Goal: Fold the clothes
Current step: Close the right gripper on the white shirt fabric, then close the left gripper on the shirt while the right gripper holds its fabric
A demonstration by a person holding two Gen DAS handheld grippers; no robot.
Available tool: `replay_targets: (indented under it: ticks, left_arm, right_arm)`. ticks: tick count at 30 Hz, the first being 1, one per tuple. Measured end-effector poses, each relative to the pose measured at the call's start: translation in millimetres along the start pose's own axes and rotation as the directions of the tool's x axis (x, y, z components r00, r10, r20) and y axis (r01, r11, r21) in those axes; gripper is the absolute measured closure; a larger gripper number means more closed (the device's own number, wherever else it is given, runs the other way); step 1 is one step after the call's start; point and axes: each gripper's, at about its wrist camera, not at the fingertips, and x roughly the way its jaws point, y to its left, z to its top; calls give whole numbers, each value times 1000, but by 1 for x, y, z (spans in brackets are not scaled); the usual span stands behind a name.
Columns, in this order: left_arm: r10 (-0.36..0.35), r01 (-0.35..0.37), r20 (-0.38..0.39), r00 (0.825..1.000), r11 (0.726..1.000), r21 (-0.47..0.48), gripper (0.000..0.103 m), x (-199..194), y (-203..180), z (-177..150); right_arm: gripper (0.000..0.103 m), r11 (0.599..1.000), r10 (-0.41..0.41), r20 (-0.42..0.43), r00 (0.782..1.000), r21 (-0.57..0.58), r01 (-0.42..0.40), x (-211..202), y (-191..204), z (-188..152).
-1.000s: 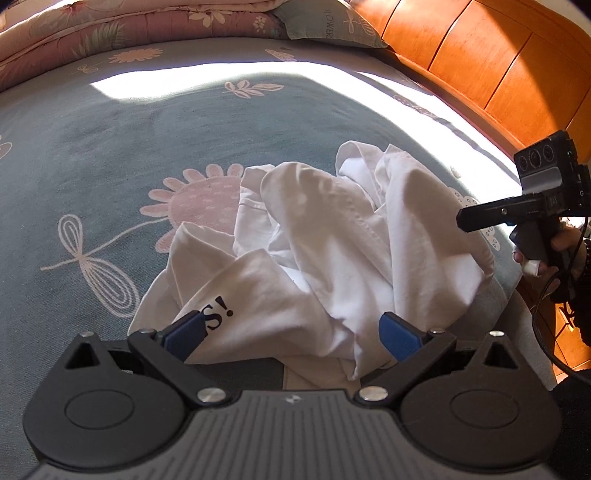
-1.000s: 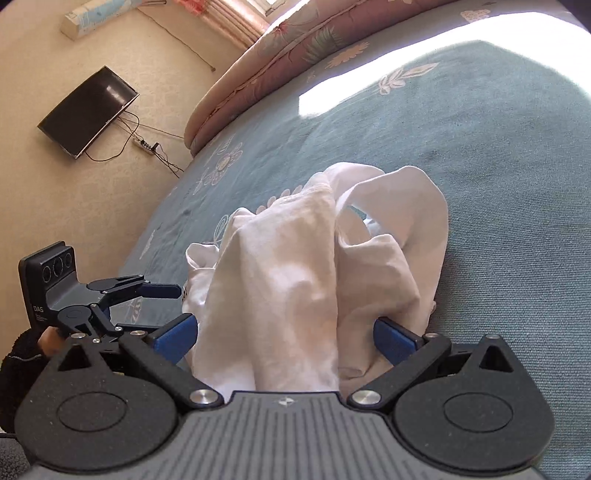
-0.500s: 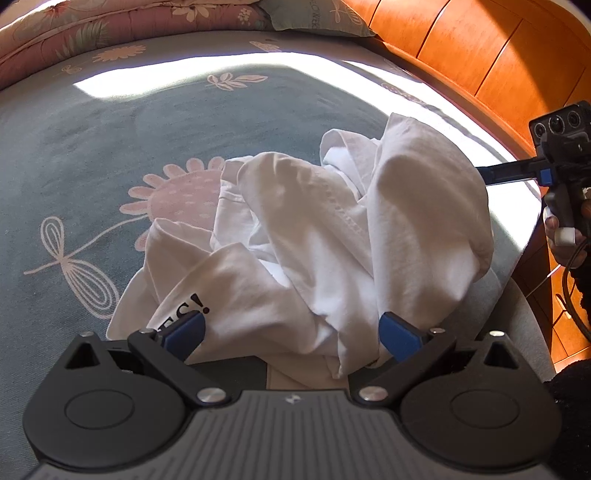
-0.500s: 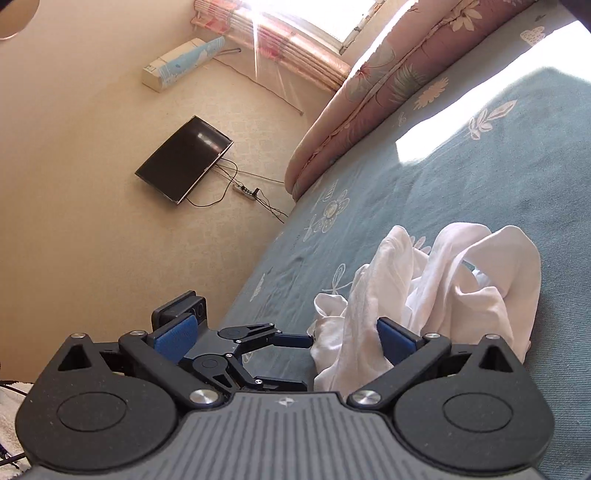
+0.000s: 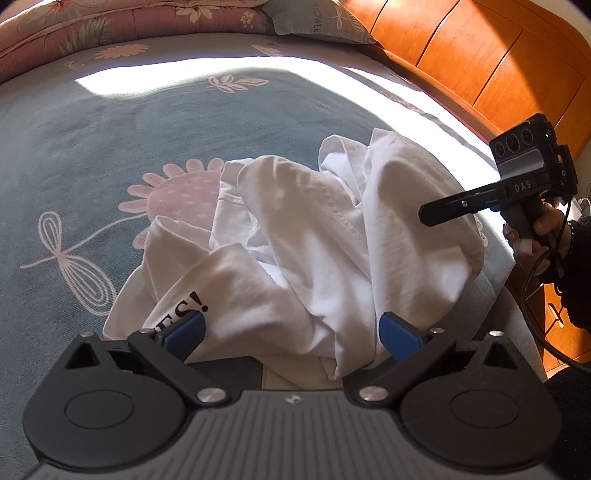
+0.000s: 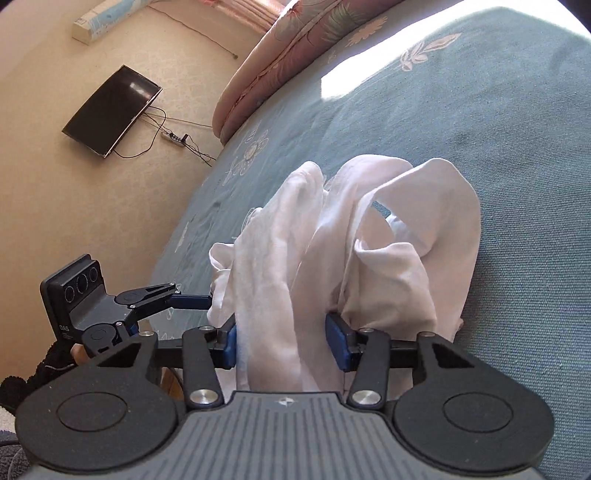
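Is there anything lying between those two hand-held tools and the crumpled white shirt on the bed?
Nothing visible is in the way. The white shirt already bunches between the blue pads of the right tool, whose jaws are closing on it. The left tool sits open at the shirt's near edge on the bedspread.

The white garment [image 5: 303, 266] bears black letters, partly hidden, ending in "ES!". "DAS" stands on the right tool [image 5: 424, 216], and on the left tool [image 6: 192, 301]. The pillow [image 5: 317, 18] reads "FLOWERS".
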Motion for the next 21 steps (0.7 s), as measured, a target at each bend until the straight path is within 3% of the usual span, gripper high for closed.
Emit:
replay_targets:
  ticks: [3,4,5,6,7,10,12,17,21]
  left_arm:
    - [-30,30,28,999,1000,9,3,1,-1,9]
    - [-32,32,29,999,999,13,3,3,-1,13]
    - [-29,28,30,999,999,17,3,6,-2,16]
    - [-25,24,30,999,999,20,3,9,-3,19]
    - [-23,22,30,999,999,25,3,11,-5,21]
    - [-35,33,34,999,999,42,3,12,-12,21]
    - [-42,40,29,999,998,53,3,11,-12,16]
    - [-21,18,37,999,997,81,3,9,-11,16]
    - [-28,20,76,997,994,112,3,8,-6,34]
  right_arm:
    - [56,996,65,18,998,-66,-64,-9,20,-7]
    - [58,995,40,3,999,-92,-39,-6,24,-8]
    - [71,993,0,-18,1000,-117,-2,-1,26,-9]
    - [95,989,-67,-48,997,-135,60,7,26,-11]
    - [96,983,-133,-75,988,-136,122,15,20,-13]
    - [97,987,-148,-75,986,-81,142,12,5,-19]
    - [97,975,-198,-60,978,-115,190,-2,12,-23]
    - [96,917,-361,-37,932,-196,348,-37,20,-32]
    - [96,904,-396,-52,917,-201,378,-45,17,-40]
